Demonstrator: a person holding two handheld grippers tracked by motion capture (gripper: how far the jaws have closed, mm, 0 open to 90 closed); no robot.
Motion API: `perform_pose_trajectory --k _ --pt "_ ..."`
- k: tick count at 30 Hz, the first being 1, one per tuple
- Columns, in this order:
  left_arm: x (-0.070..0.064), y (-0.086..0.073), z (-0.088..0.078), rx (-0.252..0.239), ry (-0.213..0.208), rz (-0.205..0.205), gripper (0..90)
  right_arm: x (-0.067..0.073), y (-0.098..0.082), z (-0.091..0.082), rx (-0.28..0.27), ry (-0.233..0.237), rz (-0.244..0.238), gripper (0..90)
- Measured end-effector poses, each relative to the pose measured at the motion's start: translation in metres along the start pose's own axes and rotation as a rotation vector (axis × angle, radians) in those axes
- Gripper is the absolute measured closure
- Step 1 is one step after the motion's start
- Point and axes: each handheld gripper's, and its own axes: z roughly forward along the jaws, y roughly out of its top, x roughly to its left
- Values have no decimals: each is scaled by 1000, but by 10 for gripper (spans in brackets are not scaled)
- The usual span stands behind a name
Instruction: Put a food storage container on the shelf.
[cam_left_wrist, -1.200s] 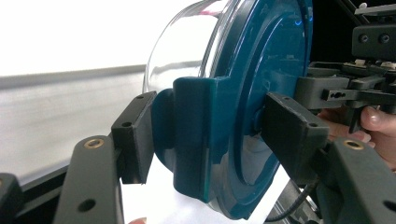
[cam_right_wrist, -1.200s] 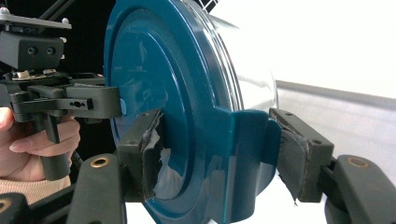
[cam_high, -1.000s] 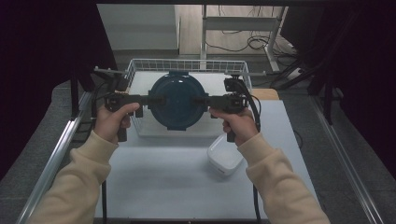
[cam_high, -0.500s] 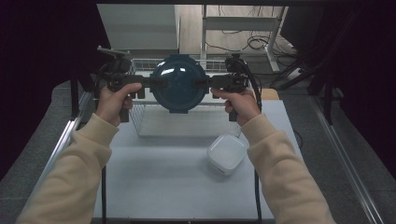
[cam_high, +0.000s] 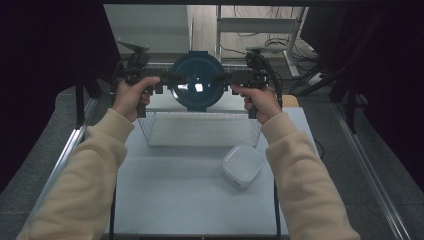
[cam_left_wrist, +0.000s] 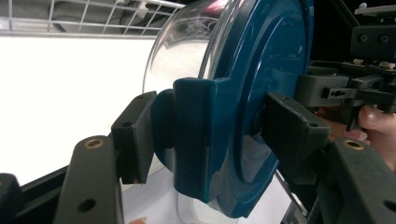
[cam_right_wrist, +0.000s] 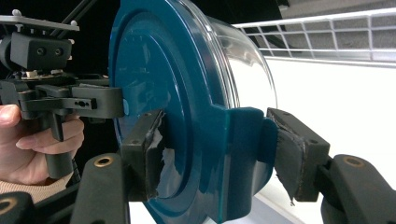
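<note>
So the round container with the teal lid is held up in the air at the top centre of the high view, tipped on its side so the lid faces the camera and the clear bowl part points away. It is pinched from both sides: the left gripper is clamped on the lid's left latch tab, the right gripper on the right one. In the left gripper view one of the fingers is pressed against the tab while the other sits on the lid's flat face, and the same is seen mirrored in the right gripper view, where a worn, frayed pad on the fingers is squeezed onto the tab. So both sets of fingers are closed on the container, not spread free.

What has changed: a second ago the container was seen lower in the frame, over the wire basket, and half a second ago already higher. Now it is carried up and away past the basket's far rim. That is probably a lift-out being finished, with the basket left behind and a set-down spot to be picked next.

Further out, a small white lidded tub is parked on the bench at lower right of the basket, untouched. Cream sleeves are seen coming in from the bottom.

Labels or writing: nothing readable is found on the lid, tub or grippers.
</note>
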Motion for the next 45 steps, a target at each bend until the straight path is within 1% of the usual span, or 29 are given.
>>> perform_pose_trajectory --k 1,2,3,10,14,15,16,18,19,20,21,22,23,24,25,26,27,28,31,32,33,34,35,37,39,45 --pt "3 0 4 6 -2 -8 376 -4 0 2 4 -4 6 395" --pt "3 0 4 6 -2 -8 375 -4 0 2 4 -4 6 395" --pt "4 1 6 9 0 -11 375 -8 0 3 12 -4 21 395" --pt "10 -1 14 26 -5 -22 375 -15 -1 5 18 -12 41 394" --pt "12 -2 19 37 3 -27 373 -20 -4 7 27 -12 56 393" --pt "13 -1 20 33 4 -33 374 -22 -5 9 31 -10 64 392" --pt "14 -1 21 28 2 -37 376 -25 -6 9 14 -4 82 391" --pt "16 1 23 30 -2 -44 376 -28 -5 10 6 -2 97 390" --pt "18 2 24 33 -7 -54 377 -30 -4 11 -4 -6 108 388" --pt "21 3 26 30 -18 -69 377 -30 -4 11 -4 -6 108 388" --pt "27 5 28 34 -29 -99 375 -32 -2 13 -9 -18 123 380" --pt "27 5 28 34 -29 -99 372 -32 -2 13 -9 -18 123 380" --pt "28 7 31 38 -28 -109 365 -34 0 16 1 -27 143 365" --pt "28 7 31 38 -28 -109 359 -34 0 16 1 -27 143 365" --pt "30 8 34 39 -30 -120 355 -36 2 18 12 -29 171 354" --pt "30 8 34 39 -30 -120 353 -36 2 18 12 -29 171 354" --pt "34 9 36 40 -40 -144 352 -41 3 21 10 -26 198 351" --pt "34 9 36 40 -40 -144 351 -41 3 21 10 -26 198 351" --pt "44 11 41 37 -62 -189 345 -47 3 25 8 -30 242 344" --pt "44 11 41 37 -62 -189 342 -47 3 25 8 -30 242 344" --pt "49 12 44 35 -74 -211 339 -49 4 27 4 -30 272 340" --pt "49 12 44 35 -74 -211 336 -49 4 27 4 -30 272 340" --pt "53 12 47 35 -82 -229 333 -53 3 29 2 -31 293 338" --pt "54 12 48 32 -86 -233 329 -56 3 31 -3 -27 329 336" --pt "54 12 48 28 -87 -229 328 -56 3 31 -8 -27 323 336" --pt "53 10 48 14 -88 -220 324 -55 1 30 -14 -32 324 335"
